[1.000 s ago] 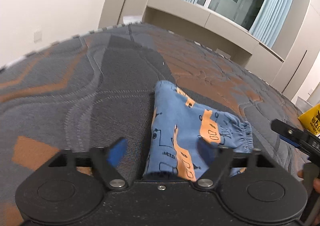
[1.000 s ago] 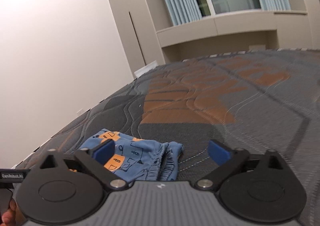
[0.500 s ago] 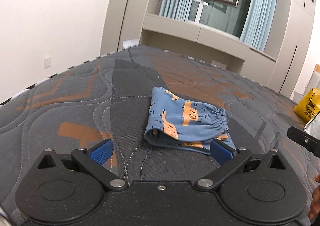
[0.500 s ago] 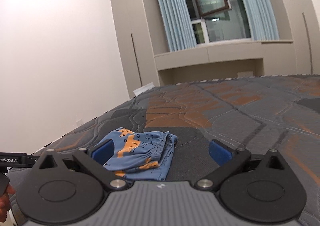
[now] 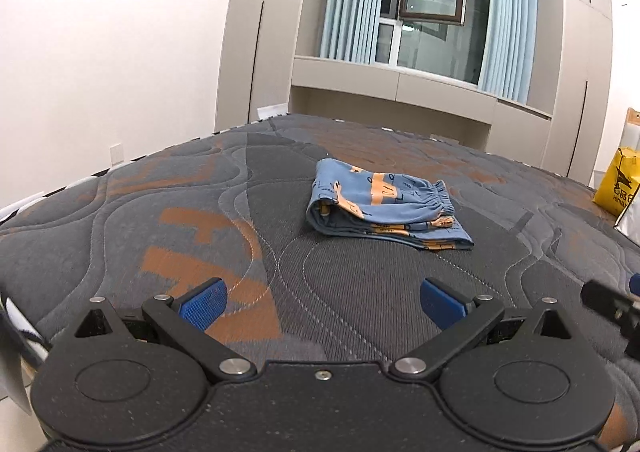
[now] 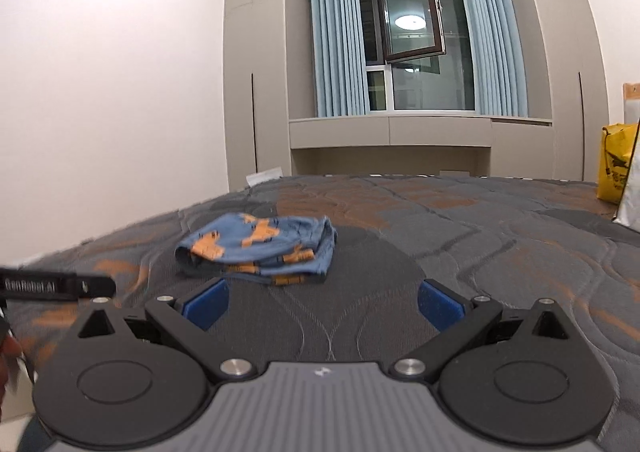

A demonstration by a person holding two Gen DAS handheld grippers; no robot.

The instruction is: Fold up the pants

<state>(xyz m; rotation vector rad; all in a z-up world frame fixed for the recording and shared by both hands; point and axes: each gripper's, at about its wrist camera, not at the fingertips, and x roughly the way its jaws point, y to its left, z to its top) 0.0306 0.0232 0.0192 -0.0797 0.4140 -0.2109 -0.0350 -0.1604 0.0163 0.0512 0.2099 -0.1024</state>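
A grey-and-orange quilted mattress (image 5: 200, 212) fills the room below an open window (image 6: 408, 16) with blue curtains (image 6: 336, 40), a yellow bag (image 5: 618, 182) at its right edge.

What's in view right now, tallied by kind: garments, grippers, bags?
Folded pants: 1, lying on the mattress
Open grippers: 2, left gripper and right gripper, both empty
Yellow bag: 1
Total: 4
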